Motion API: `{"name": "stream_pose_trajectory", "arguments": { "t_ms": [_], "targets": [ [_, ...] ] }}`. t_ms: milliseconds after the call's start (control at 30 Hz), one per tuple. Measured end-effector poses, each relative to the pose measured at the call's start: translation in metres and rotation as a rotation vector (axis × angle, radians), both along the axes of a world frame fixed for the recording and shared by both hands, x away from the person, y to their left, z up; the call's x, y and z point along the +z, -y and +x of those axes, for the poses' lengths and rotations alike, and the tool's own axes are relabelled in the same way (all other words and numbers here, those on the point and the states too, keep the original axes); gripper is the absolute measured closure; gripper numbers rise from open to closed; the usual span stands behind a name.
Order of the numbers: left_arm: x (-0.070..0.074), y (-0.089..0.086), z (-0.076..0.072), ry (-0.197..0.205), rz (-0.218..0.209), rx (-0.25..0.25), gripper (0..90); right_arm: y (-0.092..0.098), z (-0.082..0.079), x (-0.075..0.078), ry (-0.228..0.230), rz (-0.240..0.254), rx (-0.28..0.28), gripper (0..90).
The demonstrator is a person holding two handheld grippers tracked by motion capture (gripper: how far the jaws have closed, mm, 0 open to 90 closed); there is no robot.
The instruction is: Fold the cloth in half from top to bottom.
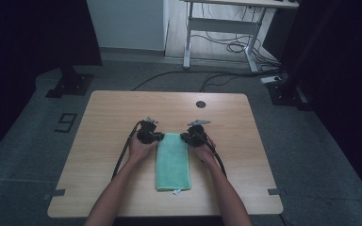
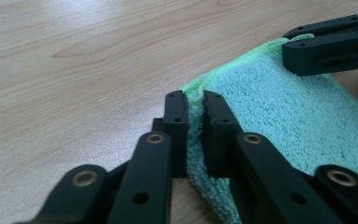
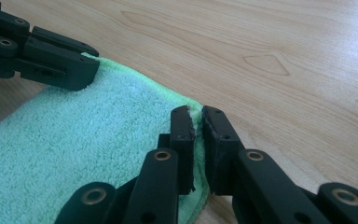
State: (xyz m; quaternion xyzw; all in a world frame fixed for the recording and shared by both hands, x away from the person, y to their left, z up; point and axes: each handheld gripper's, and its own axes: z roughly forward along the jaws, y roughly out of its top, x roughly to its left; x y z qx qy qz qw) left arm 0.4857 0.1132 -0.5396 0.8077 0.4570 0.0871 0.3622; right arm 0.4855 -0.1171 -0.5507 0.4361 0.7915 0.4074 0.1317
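A folded green towel (image 1: 173, 162) lies lengthwise on the wooden table (image 1: 118, 113), with a small white tag at its near end. My left gripper (image 1: 156, 137) sits at the towel's far left corner. In the left gripper view its jaws (image 2: 195, 100) are pinched on the towel's edge (image 2: 284, 107). My right gripper (image 1: 187, 136) is at the far right corner, and in the right gripper view its jaws (image 3: 196, 114) clamp the towel's hem (image 3: 88, 135). Each gripper view also shows the other gripper (image 2: 326, 44) (image 3: 51, 56) lying on the towel's opposite corner.
A dark round grommet (image 1: 201, 104) is set in the table near its far edge. Beyond the table stand a white-legged desk (image 1: 221, 28) with cables on the floor and black stand bases (image 1: 69, 84) at left and right. Bare wood surrounds the towel.
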Motion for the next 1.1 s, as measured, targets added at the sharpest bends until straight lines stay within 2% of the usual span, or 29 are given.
{"name": "stream_pose_trajectory", "arguments": {
  "t_ms": [233, 400, 667, 900, 967, 1100],
  "targets": [
    [0.006, 0.000, -0.003, 0.015, -0.002, -0.012, 86.6, 0.004, 0.000, 0.002, -0.006, 0.024, 0.005, 83.6],
    [0.017, -0.001, -0.007, 0.052, -0.018, -0.013, 86.8, 0.006, -0.005, 0.015, 0.042, 0.047, 0.019, 83.7],
    [0.031, -0.002, -0.014, 0.111, -0.029, -0.026, 86.7, 0.009, -0.012, 0.028, 0.091, 0.057, 0.034, 83.7],
    [0.039, 0.003, -0.008, 0.125, -0.028, -0.034, 86.7, 0.014, -0.012, 0.035, 0.133, 0.073, 0.019, 83.8],
    [0.044, 0.007, -0.006, 0.144, -0.033, -0.040, 86.7, 0.017, -0.012, 0.036, 0.136, 0.079, 0.011, 83.9],
    [0.043, 0.008, -0.006, 0.141, -0.034, -0.051, 86.7, 0.024, -0.011, 0.037, 0.141, 0.090, 0.001, 83.8]
  ]
}}
